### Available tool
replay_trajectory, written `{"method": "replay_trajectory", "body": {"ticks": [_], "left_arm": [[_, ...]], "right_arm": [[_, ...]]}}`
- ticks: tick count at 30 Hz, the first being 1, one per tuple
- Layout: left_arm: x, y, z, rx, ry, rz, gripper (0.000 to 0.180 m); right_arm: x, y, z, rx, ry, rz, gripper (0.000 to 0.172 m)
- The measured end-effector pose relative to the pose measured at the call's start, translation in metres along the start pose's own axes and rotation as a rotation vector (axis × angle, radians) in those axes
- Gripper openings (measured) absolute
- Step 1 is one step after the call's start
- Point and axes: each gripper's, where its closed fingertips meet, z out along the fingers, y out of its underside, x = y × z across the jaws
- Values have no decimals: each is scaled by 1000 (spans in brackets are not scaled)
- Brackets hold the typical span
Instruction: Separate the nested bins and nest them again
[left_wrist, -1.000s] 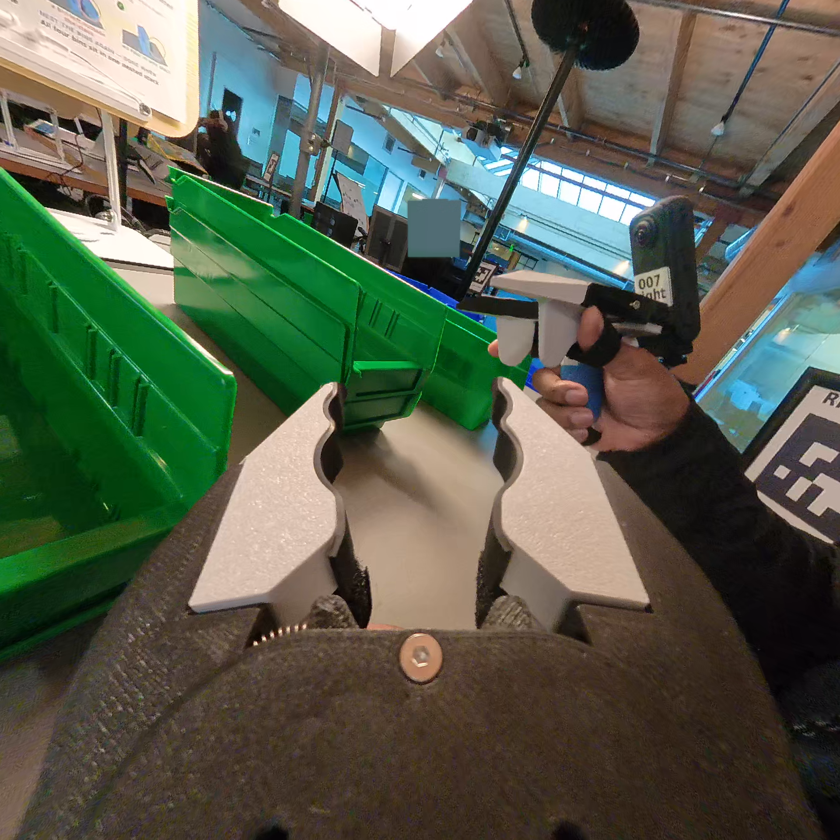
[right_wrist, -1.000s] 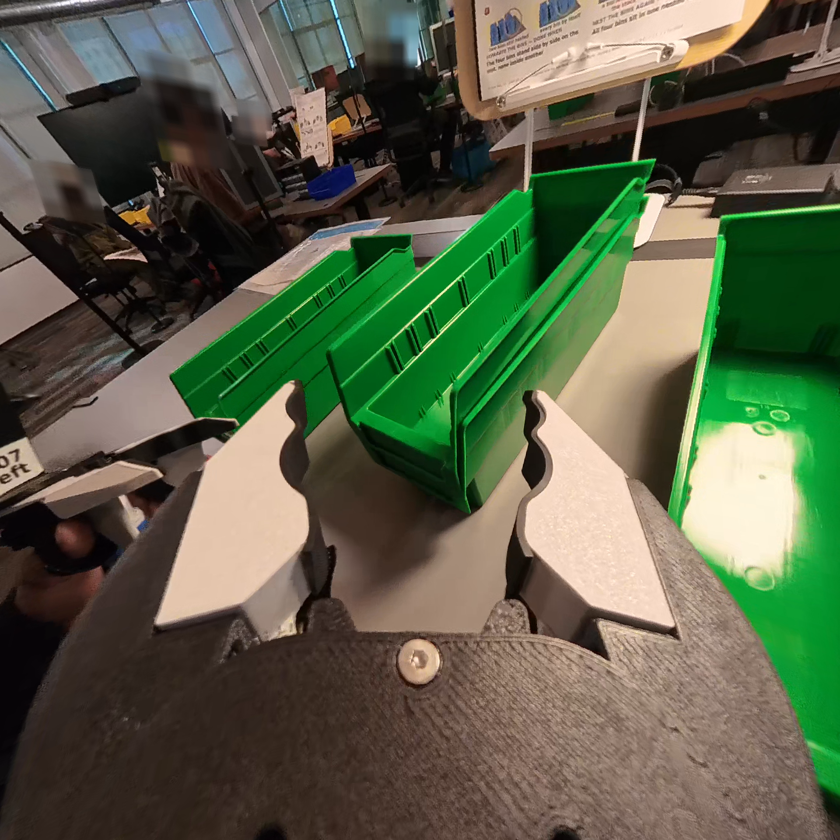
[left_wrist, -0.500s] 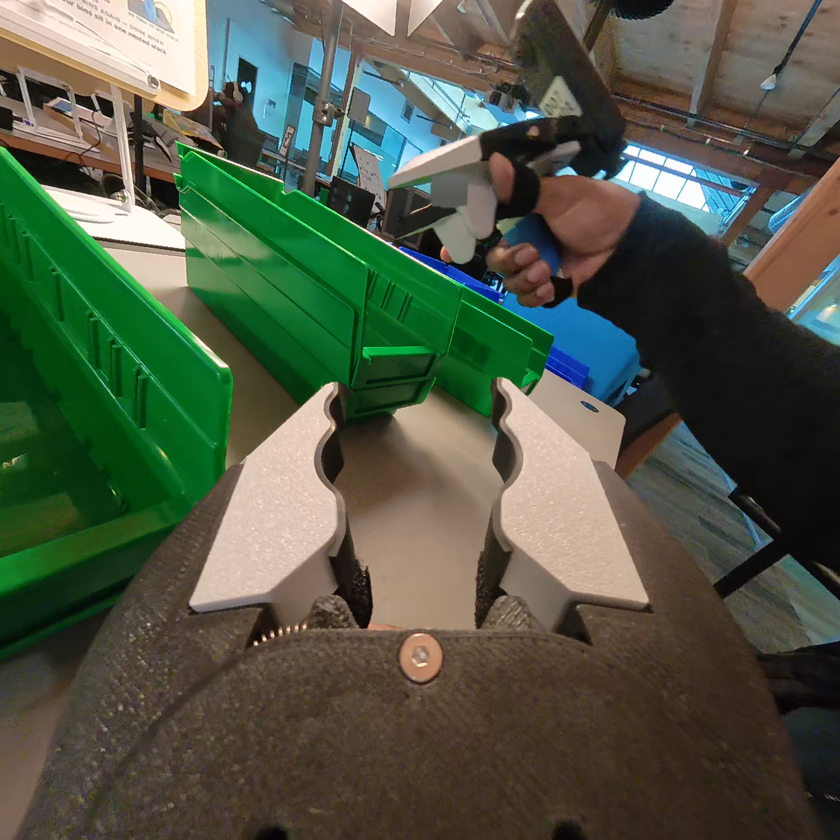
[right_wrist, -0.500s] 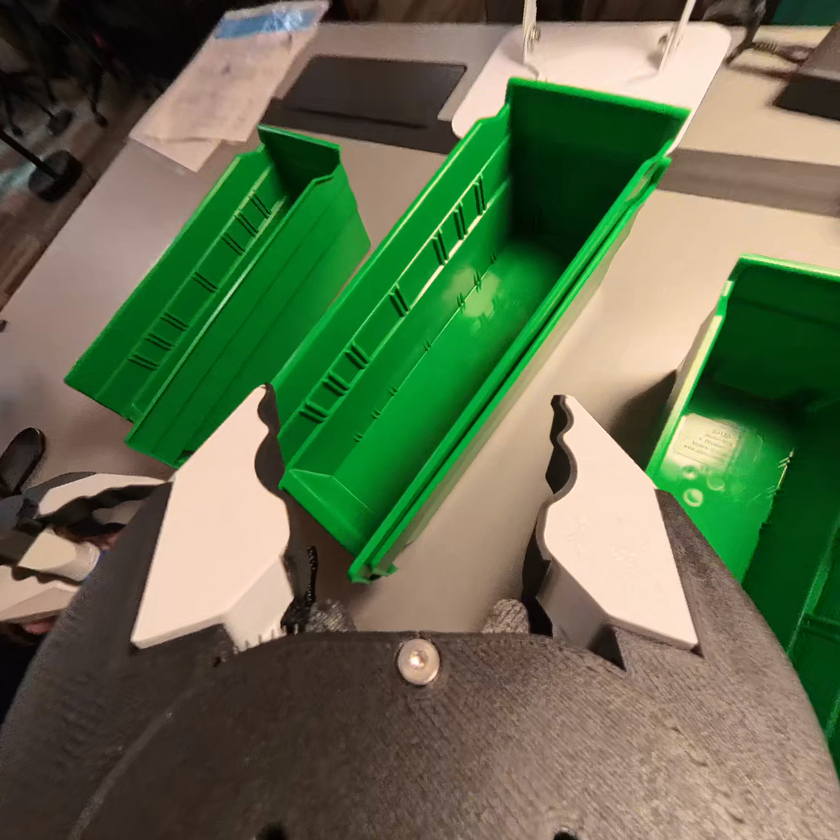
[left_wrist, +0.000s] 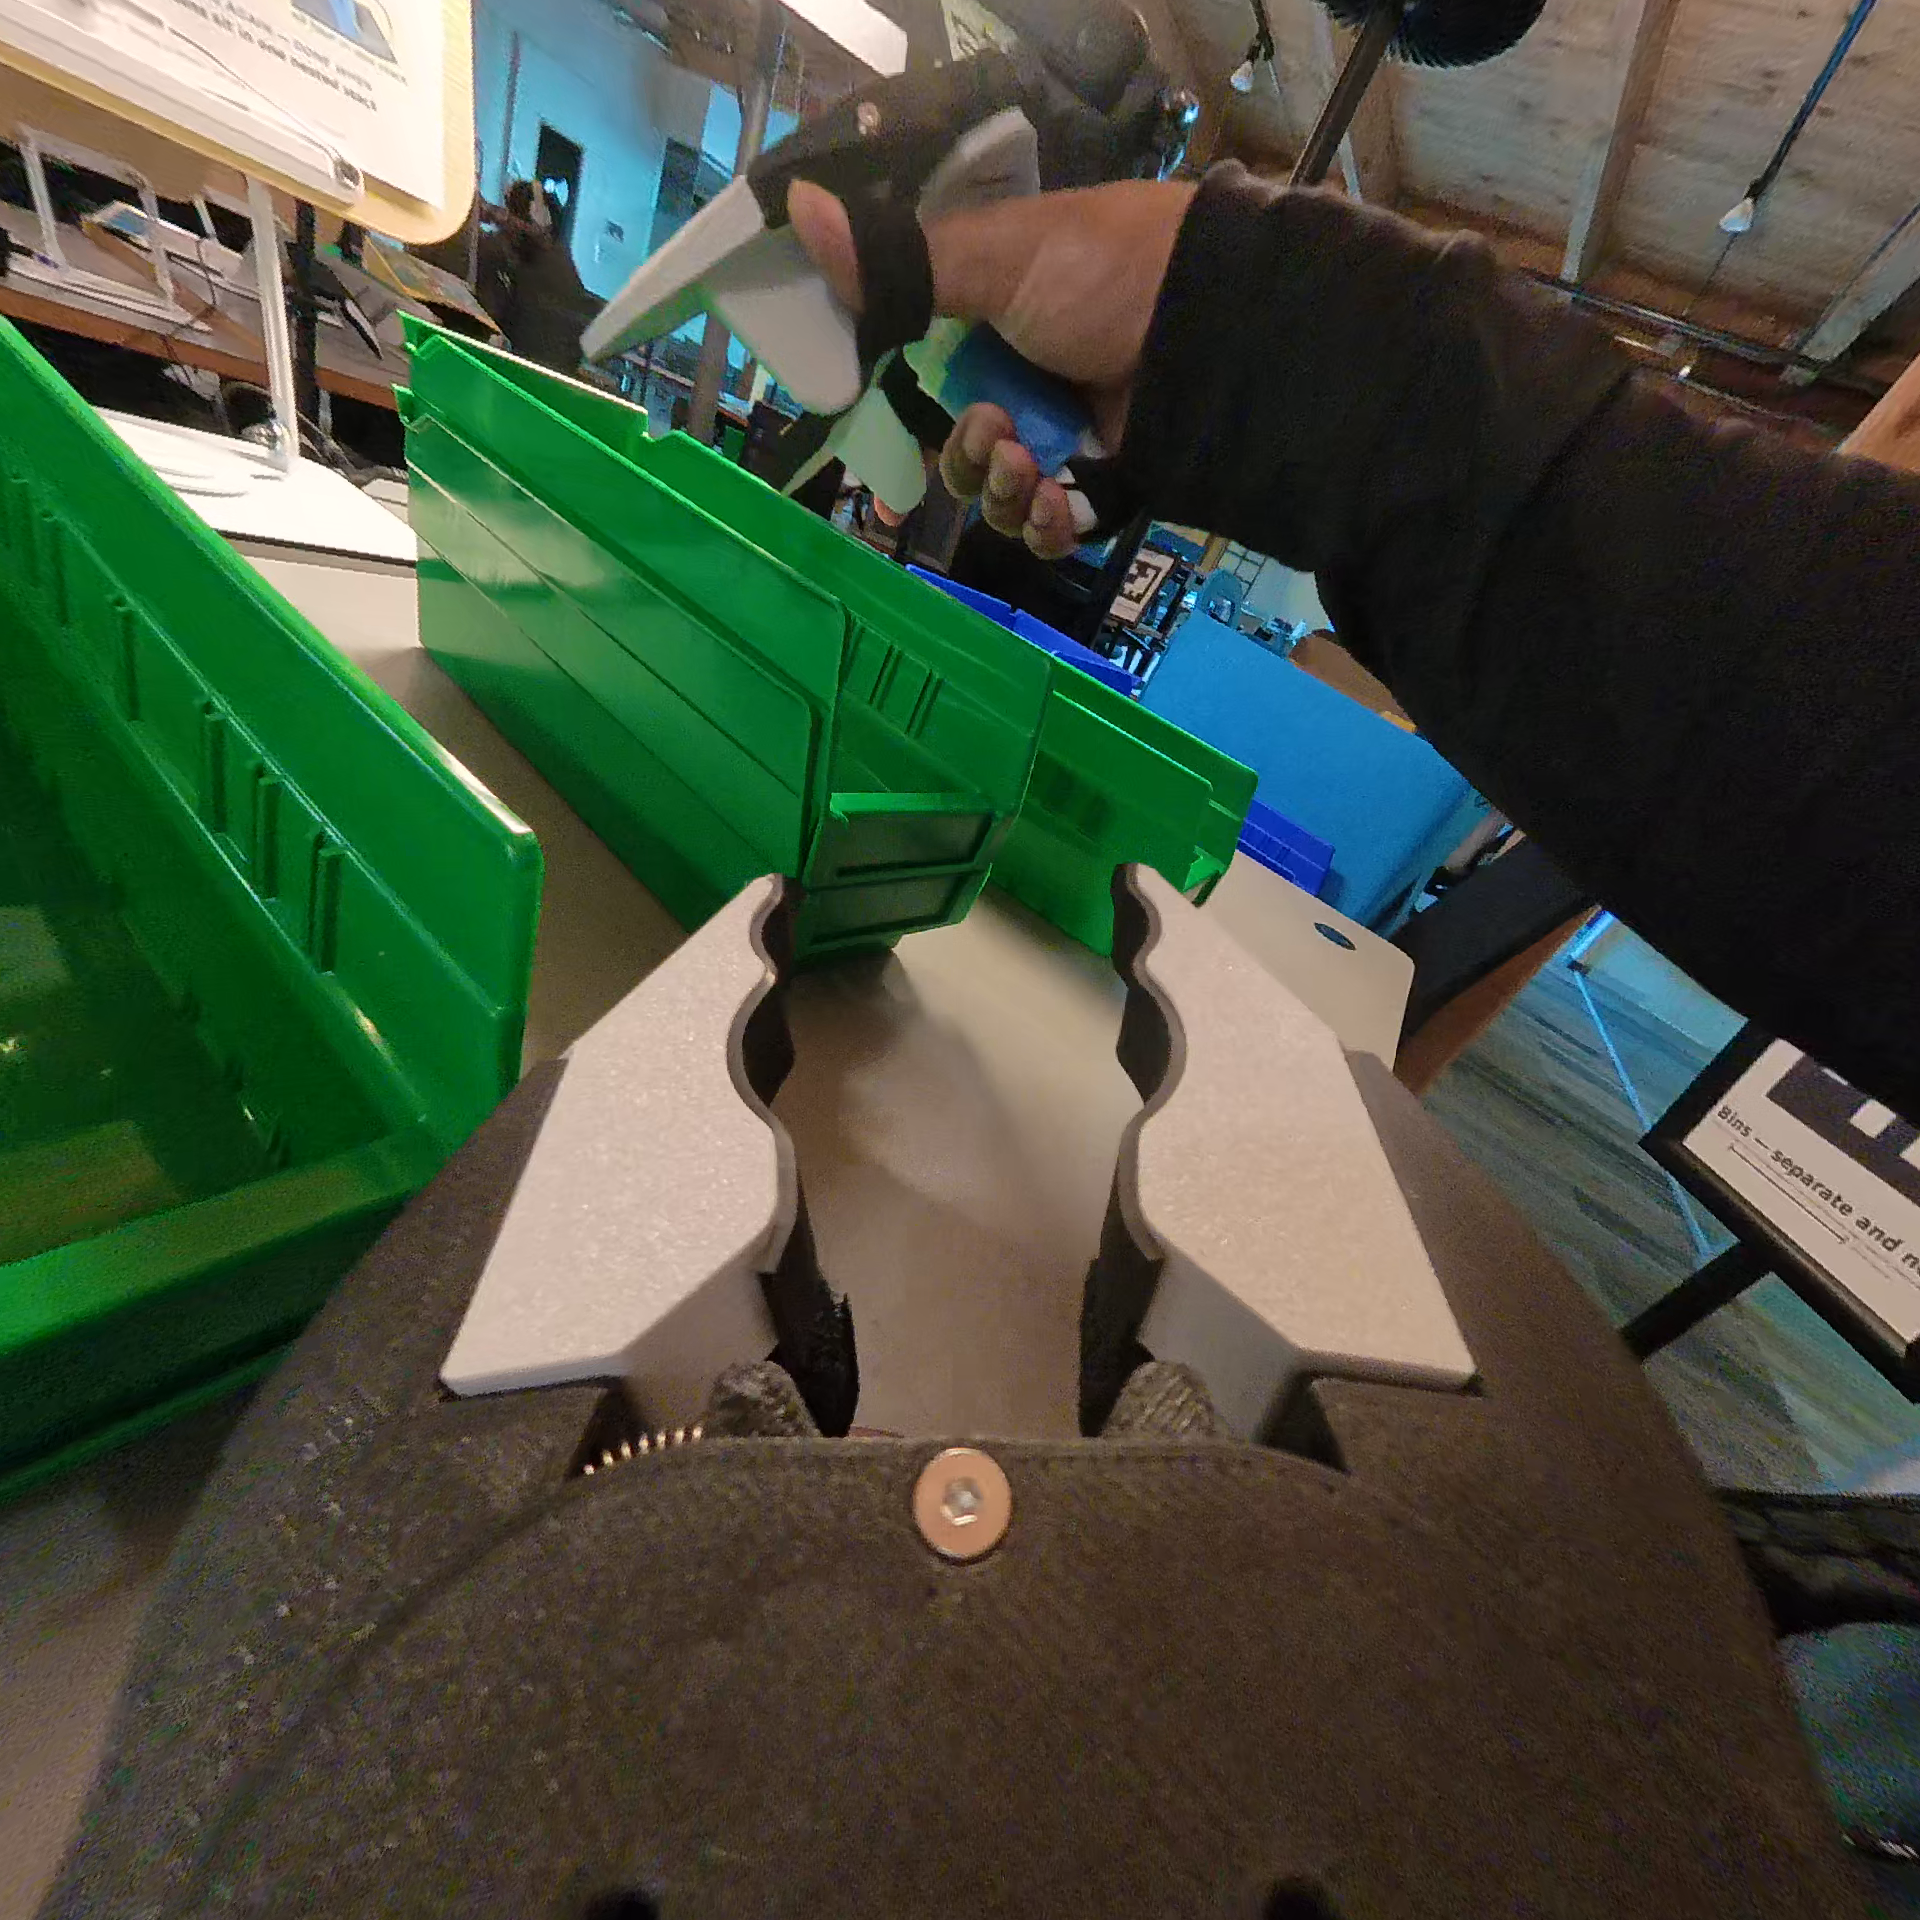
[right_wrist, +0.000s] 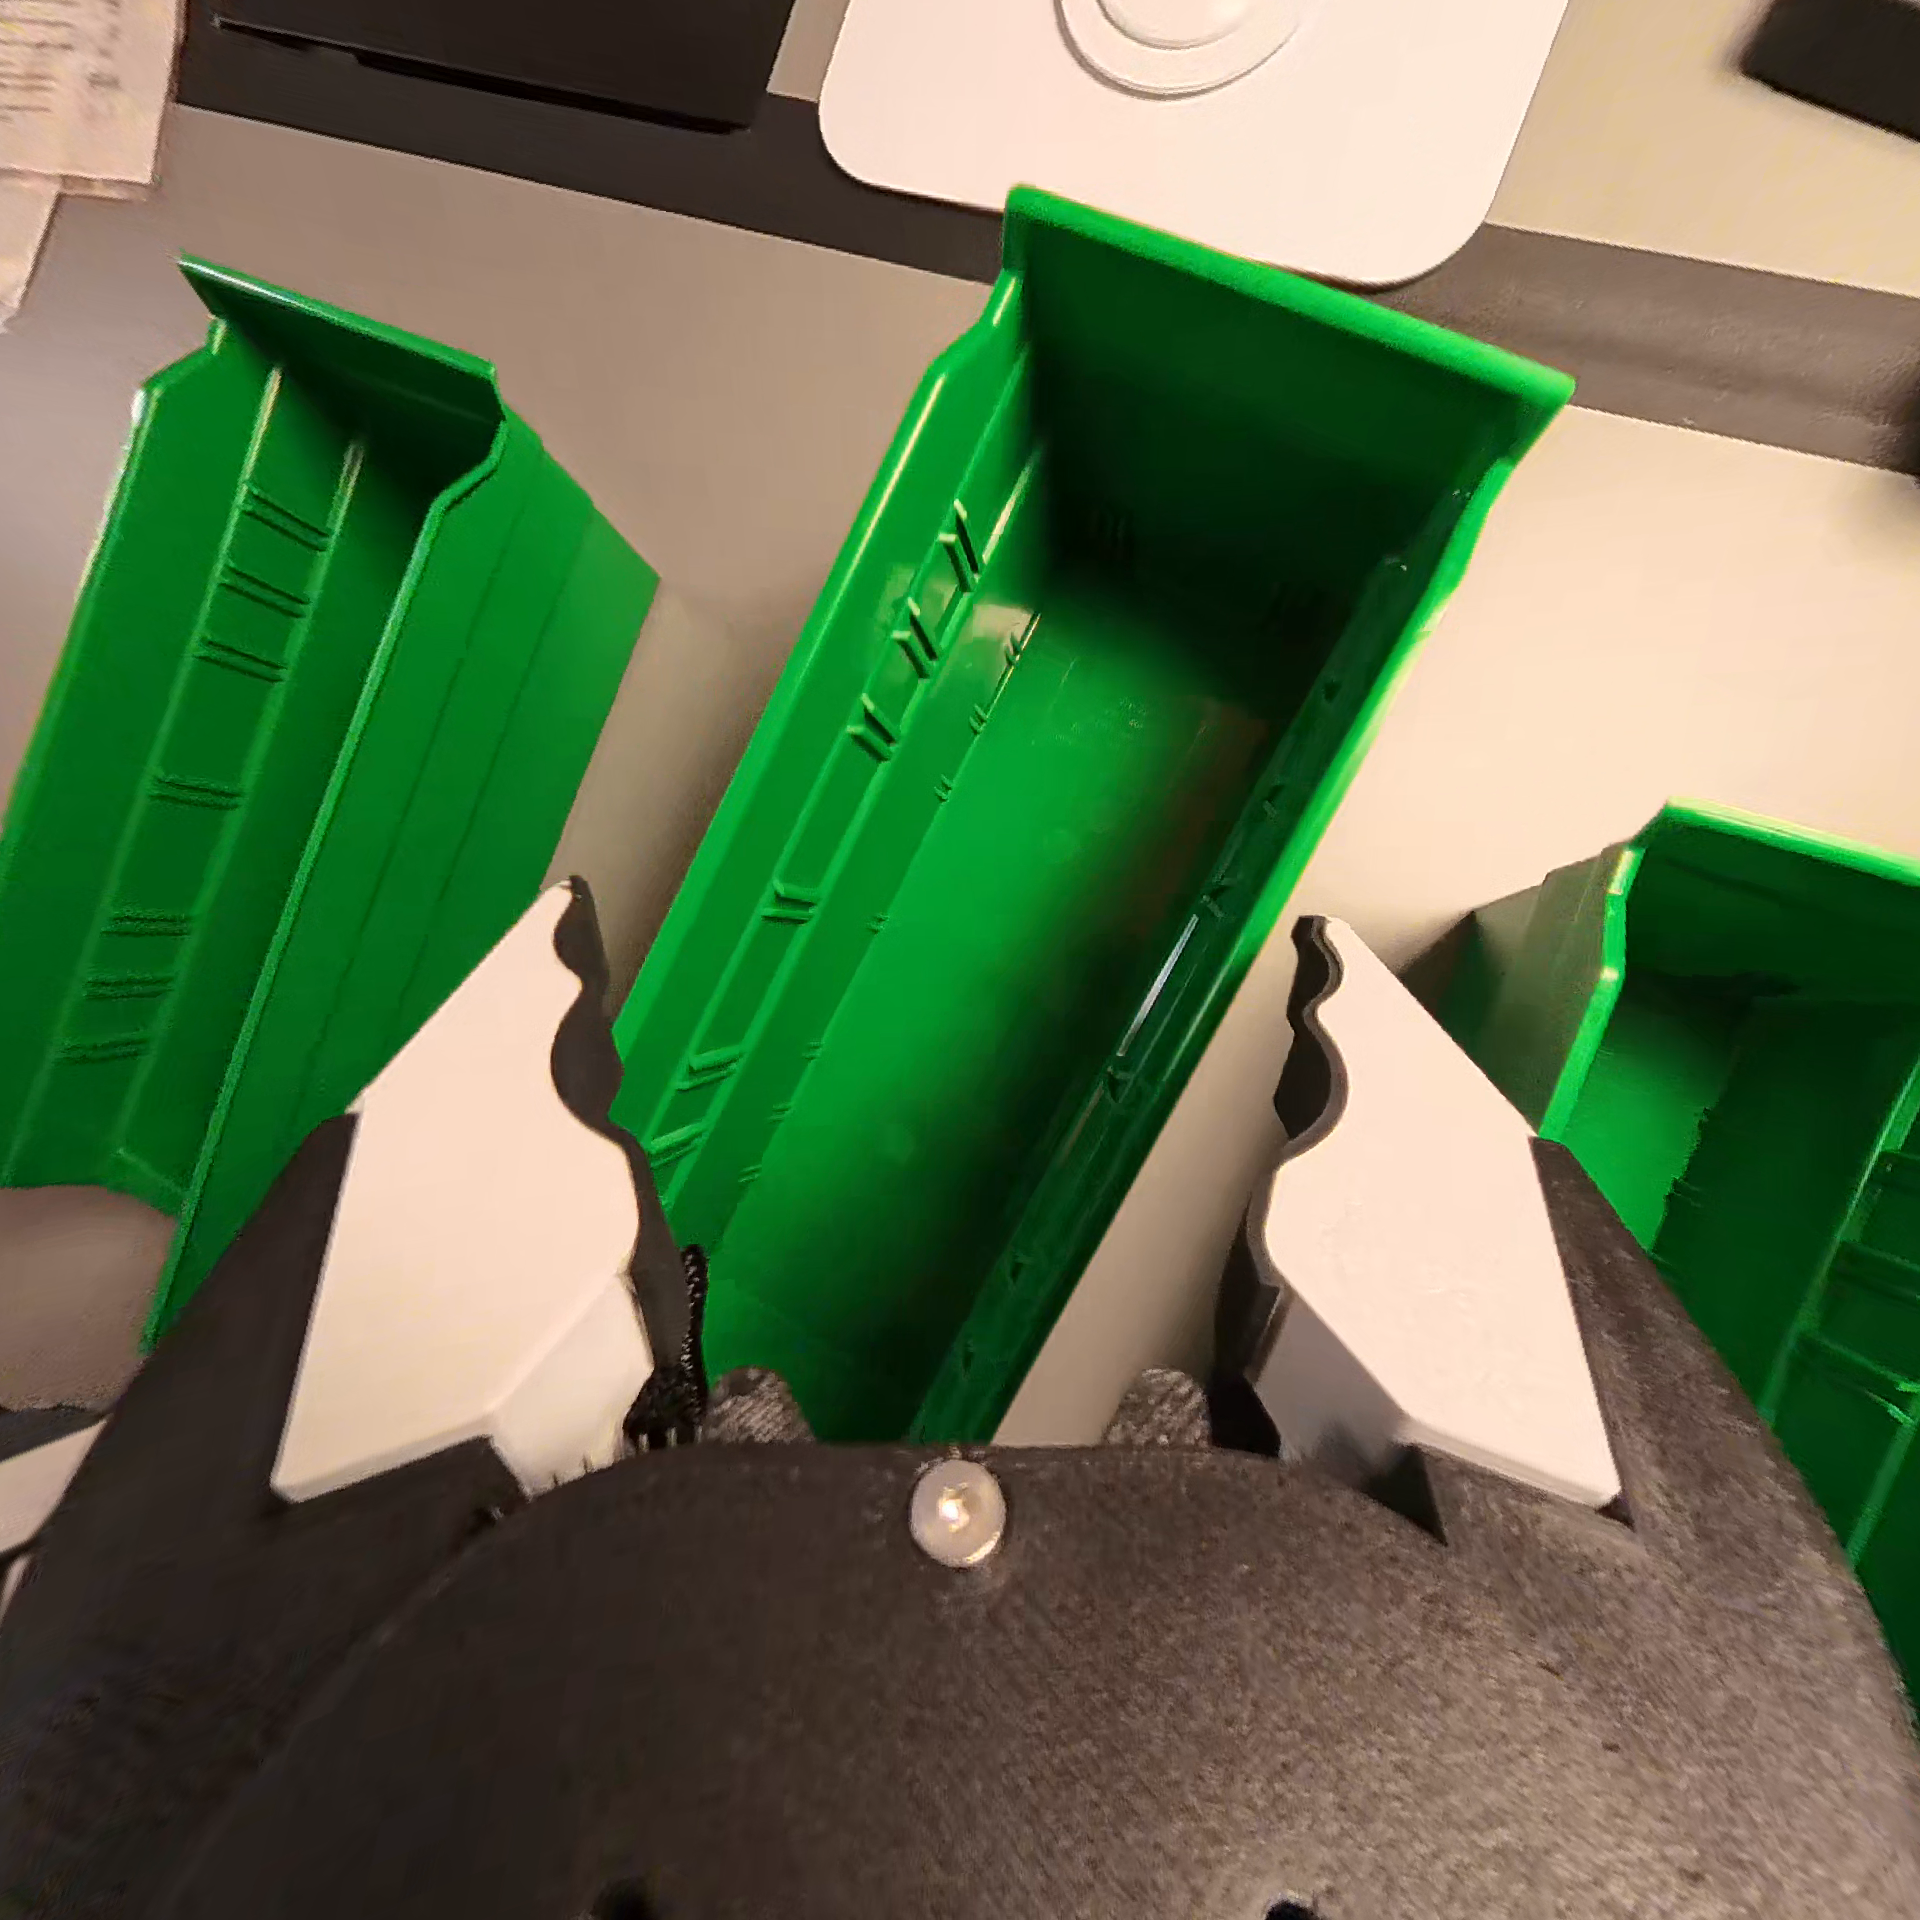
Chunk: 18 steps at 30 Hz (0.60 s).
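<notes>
— Which bins can you actually see from there?

— Three green lots on the grey table (right_wrist: 727, 343). The middle stack (right_wrist: 1039, 831) is two bins nested, going by the doubled front lip, but its near end is cut off behind the right gripper (right_wrist: 940, 987). The bin on the left (right_wrist: 301, 727) loses its near corner behind the gripper's body, and the one on the right (right_wrist: 1766, 1091) runs off the edge, so I can't say how long it is.

— Has the right gripper got hold of the stack?

— No. Its fingers are spread wide, above and to either side of the stack, gripping nothing.

— And the left gripper (left_wrist: 951, 935)?

— Partly open, low over bare table, with nothing between its fingers. The stack's front end sits just past its left fingertip; whether they touch, I can't tell.

— The hand (left_wrist: 1039, 281) holding the right gripper?

— In a dark sleeve, raised above the stack. The papers on the stand (left_wrist: 260, 94) are cropped.
</notes>
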Motion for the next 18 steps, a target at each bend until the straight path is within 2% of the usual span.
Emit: {"method": "replay_trajectory", "body": {"ticks": [12,18], "left_arm": [[3,3,2,-24,38,-22,59],[3,3,2,-24,44,-25,59]], "right_arm": [[7,10,23,-91,175,-43,138],[6,11,25,-102,164,-33,135]]}}
